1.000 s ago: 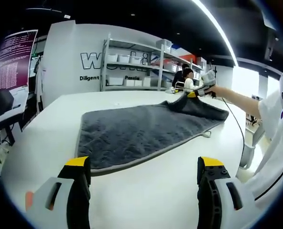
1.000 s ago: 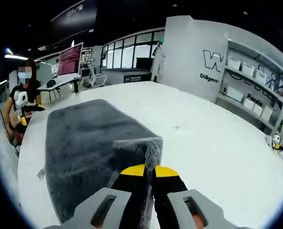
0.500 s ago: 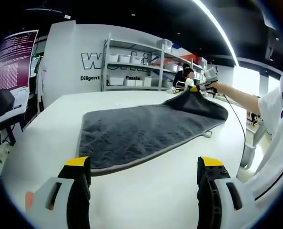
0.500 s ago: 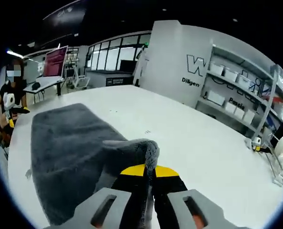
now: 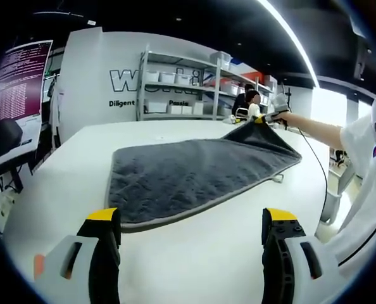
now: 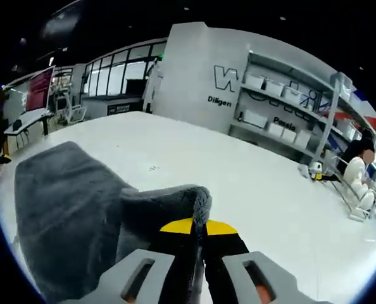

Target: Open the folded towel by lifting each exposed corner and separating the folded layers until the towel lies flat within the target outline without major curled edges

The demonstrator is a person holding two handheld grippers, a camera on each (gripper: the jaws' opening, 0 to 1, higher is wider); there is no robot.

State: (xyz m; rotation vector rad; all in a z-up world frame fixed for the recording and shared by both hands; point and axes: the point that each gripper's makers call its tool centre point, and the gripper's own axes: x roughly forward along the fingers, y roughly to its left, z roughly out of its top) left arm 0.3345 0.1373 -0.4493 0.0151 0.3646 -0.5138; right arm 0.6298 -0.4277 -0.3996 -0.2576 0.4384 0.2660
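A dark grey towel (image 5: pixel 188 174) lies spread on the white table (image 5: pixel 68 171). My left gripper (image 5: pixel 191 244) hovers open near the table's front edge, short of the towel's near hem, with nothing between its yellow-tipped fingers. At the towel's far right corner my right gripper (image 5: pixel 264 119) holds the cloth lifted off the table. In the right gripper view the towel (image 6: pixel 68 209) runs off to the left, and my right gripper (image 6: pixel 197 237) is shut on a raised fold of its corner (image 6: pixel 181 199).
Metal shelves (image 5: pixel 181 85) with white bins stand against the far wall; they also appear as shelves (image 6: pixel 283 107) in the right gripper view. A monitor (image 5: pixel 14 79) is at left. A person (image 5: pixel 248 104) sits beyond the table. Bare tabletop (image 6: pixel 257 190) lies right of the towel.
My right gripper has carried the gripped corner outward and away, pulling the folded layer more taut; its view swung right toward the shelves. The left gripper has stayed where it was.
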